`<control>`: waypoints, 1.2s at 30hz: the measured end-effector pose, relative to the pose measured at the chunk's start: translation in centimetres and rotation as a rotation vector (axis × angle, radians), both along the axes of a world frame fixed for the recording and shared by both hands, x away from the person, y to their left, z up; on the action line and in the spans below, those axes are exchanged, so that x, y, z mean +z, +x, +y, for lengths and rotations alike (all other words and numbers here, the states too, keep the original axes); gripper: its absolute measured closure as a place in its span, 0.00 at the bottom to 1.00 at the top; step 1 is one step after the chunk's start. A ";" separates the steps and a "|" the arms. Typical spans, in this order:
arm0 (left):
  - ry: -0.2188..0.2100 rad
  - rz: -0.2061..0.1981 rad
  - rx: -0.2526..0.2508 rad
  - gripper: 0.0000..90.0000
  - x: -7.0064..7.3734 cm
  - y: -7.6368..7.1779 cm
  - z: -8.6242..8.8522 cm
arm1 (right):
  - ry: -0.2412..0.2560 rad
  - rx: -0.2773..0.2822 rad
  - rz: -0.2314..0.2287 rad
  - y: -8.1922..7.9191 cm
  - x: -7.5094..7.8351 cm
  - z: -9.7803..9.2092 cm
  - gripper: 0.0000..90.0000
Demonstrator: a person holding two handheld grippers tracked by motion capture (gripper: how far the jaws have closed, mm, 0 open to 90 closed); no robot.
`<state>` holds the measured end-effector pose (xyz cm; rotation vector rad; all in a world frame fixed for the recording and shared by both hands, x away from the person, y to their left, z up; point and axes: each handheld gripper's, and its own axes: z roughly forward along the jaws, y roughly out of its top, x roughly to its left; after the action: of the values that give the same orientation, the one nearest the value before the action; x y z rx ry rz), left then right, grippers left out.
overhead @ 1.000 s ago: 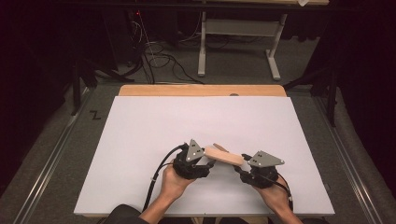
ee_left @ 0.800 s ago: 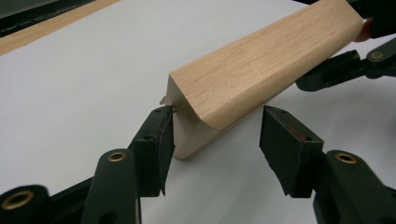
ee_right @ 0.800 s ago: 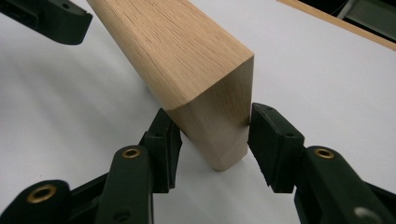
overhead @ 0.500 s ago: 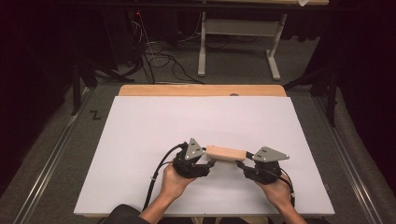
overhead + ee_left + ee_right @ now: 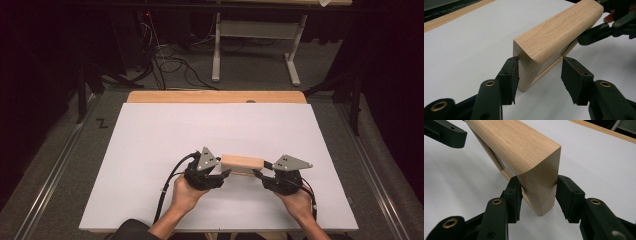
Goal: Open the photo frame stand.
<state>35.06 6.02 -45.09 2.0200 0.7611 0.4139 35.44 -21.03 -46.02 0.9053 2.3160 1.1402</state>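
Right gripper (image 5: 537, 195) clamped one end of the oak block (image 5: 242, 162) to steady it; left gripper (image 5: 539, 75) stood parted around the other end.

High view: fixed above the person's edge of the desk (image 5: 150, 150), facing forward and down, far enough to take in the whole white top and the floor beyond. Left gripper view: mounted on the left gripper (image 5: 537, 80), very near, looking along its fingers (image 5: 509, 77) at one end of the wooden block (image 5: 554, 35). Right gripper view: mounted on the right gripper (image 5: 537, 197), equally near, facing the block's opposite end. All three views share the block and the surrounding white surface.
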 end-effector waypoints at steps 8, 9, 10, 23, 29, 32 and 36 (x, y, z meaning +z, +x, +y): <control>0.038 -0.022 -0.010 0.49 -0.2 1.2 -0.4 | 0.012 0.000 0.005 0.4 0.0 -0.1 0.64; 0.040 -0.024 -0.012 0.49 -0.3 1.4 -0.5 | 0.016 0.000 0.005 0.5 -0.1 -0.1 0.64; 0.041 -0.024 -0.013 0.49 -0.3 1.5 -0.5 | 0.018 -0.003 0.008 0.5 -0.1 -0.2 0.65; 0.025 0.000 -0.016 0.58 -0.4 2.2 -0.4 | 0.038 -0.042 0.017 1.0 -0.2 -0.4 0.65; 0.007 0.017 -0.029 0.60 -0.2 1.6 -0.3 | 0.055 -0.056 0.022 1.3 -0.3 -0.6 0.63; -0.001 0.023 -0.047 0.62 -0.1 1.3 -0.2 | 0.070 -0.067 0.024 1.4 -0.3 -0.8 0.64; 0.011 0.026 -0.054 0.63 -0.1 1.0 -0.3 | 0.075 -0.080 0.031 1.6 -0.3 -0.8 0.64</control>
<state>36.05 5.73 -45.22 2.0546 0.7198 0.3620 37.03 -21.80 -46.35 1.0395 2.2531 1.1941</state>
